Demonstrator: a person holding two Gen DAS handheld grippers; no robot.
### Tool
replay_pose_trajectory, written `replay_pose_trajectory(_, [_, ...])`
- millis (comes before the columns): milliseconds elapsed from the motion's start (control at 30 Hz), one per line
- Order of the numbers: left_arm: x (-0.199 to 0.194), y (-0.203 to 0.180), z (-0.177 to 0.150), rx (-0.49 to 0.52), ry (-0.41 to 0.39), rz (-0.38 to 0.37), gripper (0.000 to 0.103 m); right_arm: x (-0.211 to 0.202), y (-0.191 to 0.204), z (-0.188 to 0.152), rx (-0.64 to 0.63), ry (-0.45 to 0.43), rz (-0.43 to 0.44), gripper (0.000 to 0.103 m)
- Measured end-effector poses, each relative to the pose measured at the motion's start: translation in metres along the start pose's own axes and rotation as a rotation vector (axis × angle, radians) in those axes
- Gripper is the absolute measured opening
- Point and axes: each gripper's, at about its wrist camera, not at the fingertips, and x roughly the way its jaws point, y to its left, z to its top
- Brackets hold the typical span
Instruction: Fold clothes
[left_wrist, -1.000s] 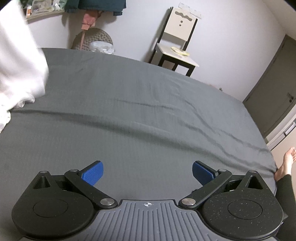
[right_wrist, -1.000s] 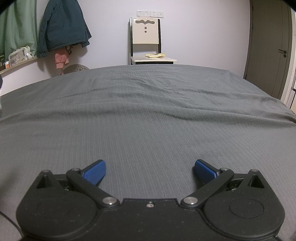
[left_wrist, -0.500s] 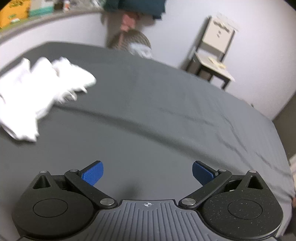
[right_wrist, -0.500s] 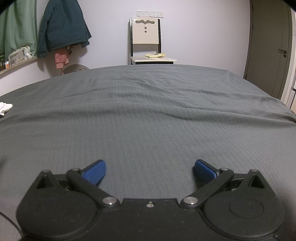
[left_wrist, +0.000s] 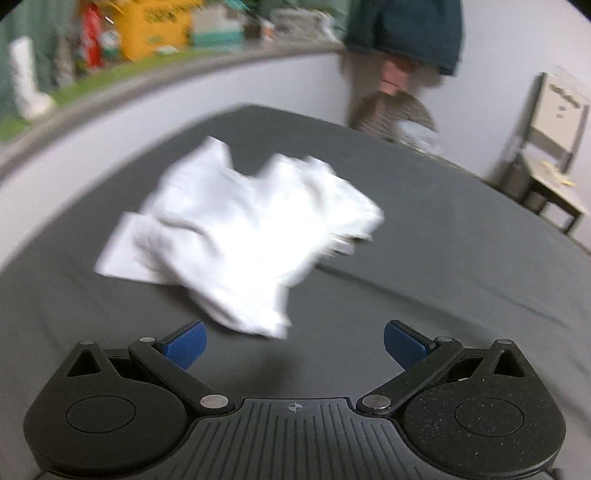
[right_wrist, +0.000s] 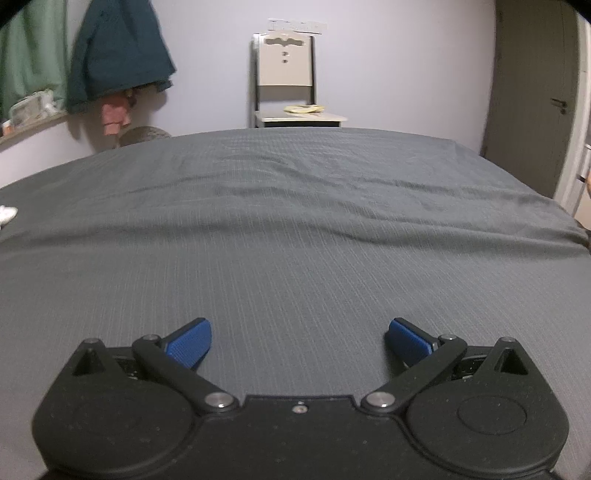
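Note:
A crumpled white garment (left_wrist: 243, 236) lies in a heap on the dark grey bedspread (left_wrist: 443, 280), blurred in the left wrist view. My left gripper (left_wrist: 295, 343) hovers open just short of its near edge, nothing between the blue pads (left_wrist: 186, 345). In the right wrist view only a sliver of the white garment (right_wrist: 6, 215) shows at the far left edge. My right gripper (right_wrist: 299, 341) is open over bare bedspread (right_wrist: 295, 229), well away from the garment.
A cream chair (right_wrist: 286, 81) stands against the far wall beyond the bed. A dark teal jacket (right_wrist: 118, 55) hangs at the left, above a round woven basket (right_wrist: 144, 134). A cluttered shelf (left_wrist: 147, 33) runs along the left wall. A door (right_wrist: 532, 99) is at the right.
The left gripper has swung left toward the white garment, which now sits centred and close ahead of it. The right gripper has stayed still. Both remain open.

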Motion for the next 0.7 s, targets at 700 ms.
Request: replay_pose_trajectory(700, [0.002, 0.083, 0.022, 0.016, -0.108, 0.028, 0.103, -0.049, 0.27, 0.069, -0.422, 0.184, 0.691, 0.103])
